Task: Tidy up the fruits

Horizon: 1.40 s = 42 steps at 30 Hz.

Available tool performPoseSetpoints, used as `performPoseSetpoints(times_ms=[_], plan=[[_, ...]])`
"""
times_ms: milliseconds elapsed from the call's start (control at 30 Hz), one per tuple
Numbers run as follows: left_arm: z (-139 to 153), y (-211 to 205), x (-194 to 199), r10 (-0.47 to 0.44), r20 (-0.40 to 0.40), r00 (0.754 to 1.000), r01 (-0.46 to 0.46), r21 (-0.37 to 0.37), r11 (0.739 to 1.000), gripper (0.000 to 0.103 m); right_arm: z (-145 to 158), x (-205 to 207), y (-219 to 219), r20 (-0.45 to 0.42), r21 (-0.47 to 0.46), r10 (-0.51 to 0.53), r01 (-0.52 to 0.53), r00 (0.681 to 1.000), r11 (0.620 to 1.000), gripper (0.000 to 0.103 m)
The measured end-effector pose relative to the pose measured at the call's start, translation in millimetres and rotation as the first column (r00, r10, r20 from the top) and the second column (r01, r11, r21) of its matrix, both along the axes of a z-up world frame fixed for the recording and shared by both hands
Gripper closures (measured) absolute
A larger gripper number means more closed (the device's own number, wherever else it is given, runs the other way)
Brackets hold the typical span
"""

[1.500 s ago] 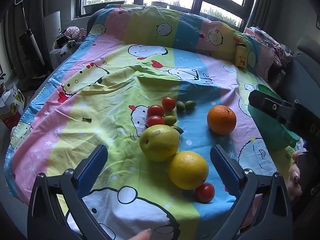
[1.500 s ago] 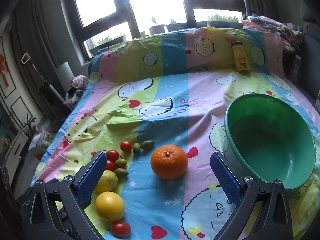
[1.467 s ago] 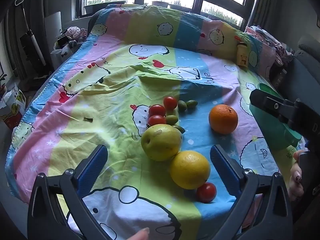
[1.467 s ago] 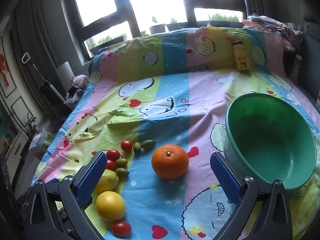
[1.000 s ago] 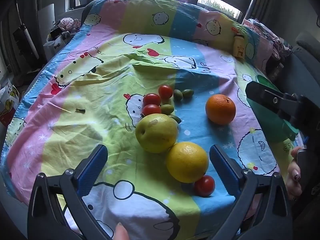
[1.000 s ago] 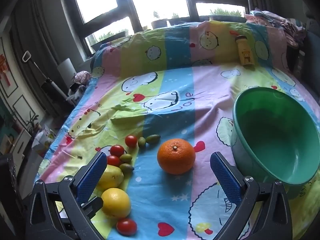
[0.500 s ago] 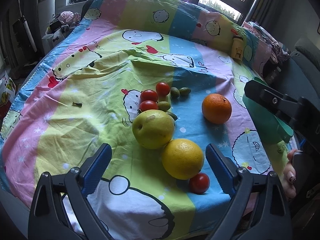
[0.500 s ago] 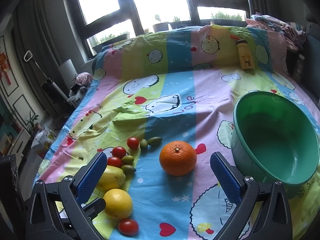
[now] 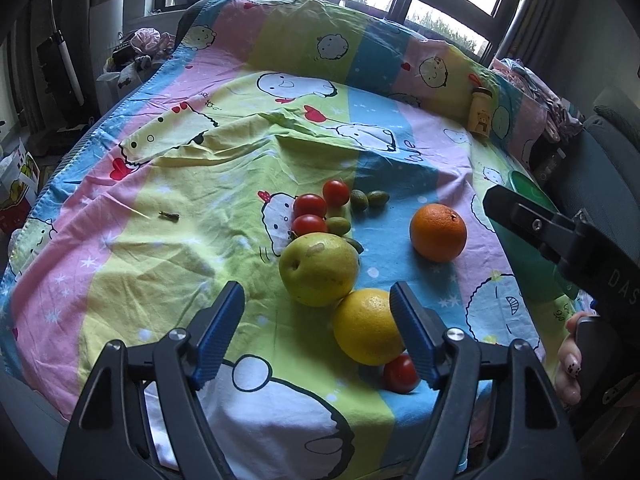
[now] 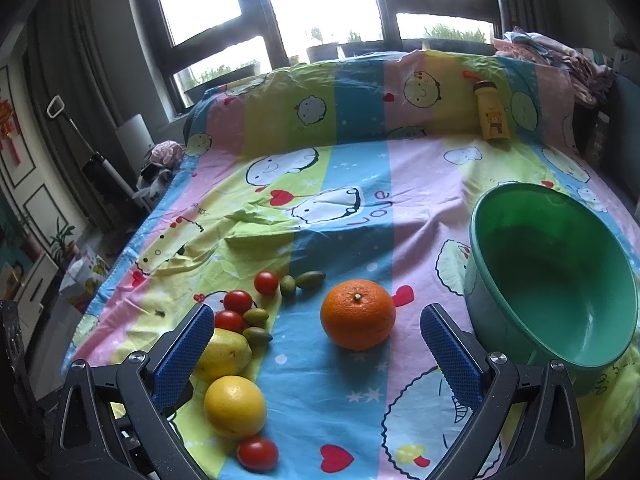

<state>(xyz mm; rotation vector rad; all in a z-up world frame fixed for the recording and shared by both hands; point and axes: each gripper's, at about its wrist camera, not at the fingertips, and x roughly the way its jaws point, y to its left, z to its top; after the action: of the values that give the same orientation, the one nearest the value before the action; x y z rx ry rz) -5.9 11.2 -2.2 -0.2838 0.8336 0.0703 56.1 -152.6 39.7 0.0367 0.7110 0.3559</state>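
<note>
Cartoon-print bedsheet [image 10: 352, 208] by the window: left gripper [image 9: 316, 312] narrows its empty jaws above the pear [image 9: 318, 274] and yellow citrus [image 9: 366, 330]; right gripper [image 10: 316, 340] gapes, empty, before the orange [image 10: 357, 314]. Green bowl [image 10: 600, 356], right of the orange, holds nothing visible; tomatoes [image 10: 238, 300] and small green fruits [image 10: 296, 283] lie left of it, so sorting looks barely begun

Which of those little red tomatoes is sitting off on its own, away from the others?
The cherry tomato at the near edge of the bedsheet, just beside the yellow citrus fruit. The other three cluster farther back, past the green pear.
</note>
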Motion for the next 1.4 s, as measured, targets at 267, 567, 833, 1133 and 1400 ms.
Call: performPoseSetpoints(times_ms=[267,567,833,1133,1400], plan=[[3,0,-1,-0.011,-0.003,1.000,0.011,0.003,1.000,0.029,-3,1,0,-0.013,0.004,-0.003,0.003,1.000,1.000,0.000],[3,0,-1,-0.032,-0.006,0.999,0.031,-0.053,0.998,0.029,-4,2,0,-0.053,0.049,0.026,-0.024,0.998,0.999,0.000],[-1,-1,0,-0.065,-0.021,0.998,0.063,-0.104,0.993,0.029,-11,6,4,-0.152,0.124,0.092,-0.073,0.984,0.990,0.000],[-7,-10,4,-0.146,-0.042,0.988,0.138,-0.159,0.978,0.039,-34,13,14,-0.314,0.200,0.178,-0.119,0.933,0.973,0.001],[-18,-14,10,-0.181,-0.085,0.980,0.162,-0.199,0.967,0.043,-57,19,18,-0.444,0.234,0.223,-0.128,0.868,0.964,0.025]])
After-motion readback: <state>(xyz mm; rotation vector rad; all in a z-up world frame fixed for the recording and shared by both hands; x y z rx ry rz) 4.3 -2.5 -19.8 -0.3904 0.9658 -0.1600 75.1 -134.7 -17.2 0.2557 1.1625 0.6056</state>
